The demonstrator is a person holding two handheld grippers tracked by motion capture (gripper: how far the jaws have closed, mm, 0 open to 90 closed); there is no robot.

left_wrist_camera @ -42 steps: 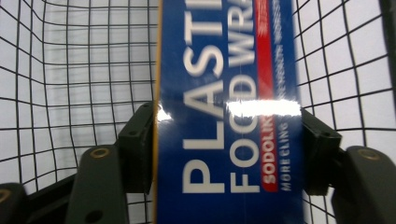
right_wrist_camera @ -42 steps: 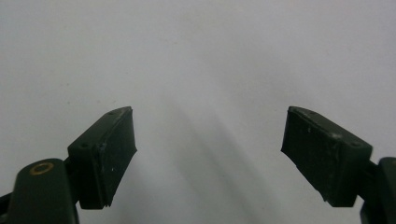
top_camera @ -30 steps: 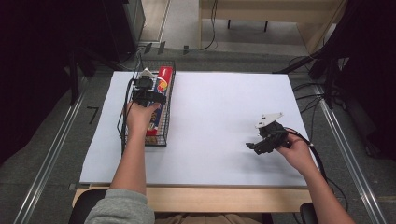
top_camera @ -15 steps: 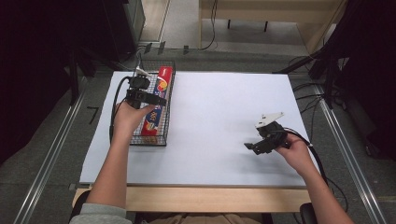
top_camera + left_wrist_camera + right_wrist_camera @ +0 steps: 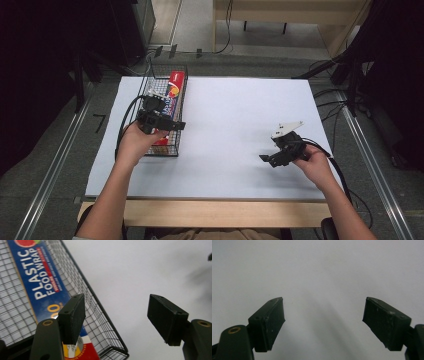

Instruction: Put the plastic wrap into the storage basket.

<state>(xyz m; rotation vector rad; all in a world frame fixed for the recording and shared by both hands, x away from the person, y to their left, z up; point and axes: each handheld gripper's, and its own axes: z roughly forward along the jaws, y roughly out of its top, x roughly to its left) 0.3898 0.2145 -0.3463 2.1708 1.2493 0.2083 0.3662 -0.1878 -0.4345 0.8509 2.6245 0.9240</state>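
The box of plastic wrap (image 5: 172, 97) lies in the wire basket (image 5: 150, 82) at the mat's left edge. The left gripper (image 5: 172, 125) hangs over the basket's near end, jaws apart and empty; the right gripper (image 5: 264, 159) rests, also open, on the white mat (image 5: 230, 110). The left jaw could snag the mesh and drag the basket. Since a second ago, the left hand has drawn back towards the person; the right has stayed put.
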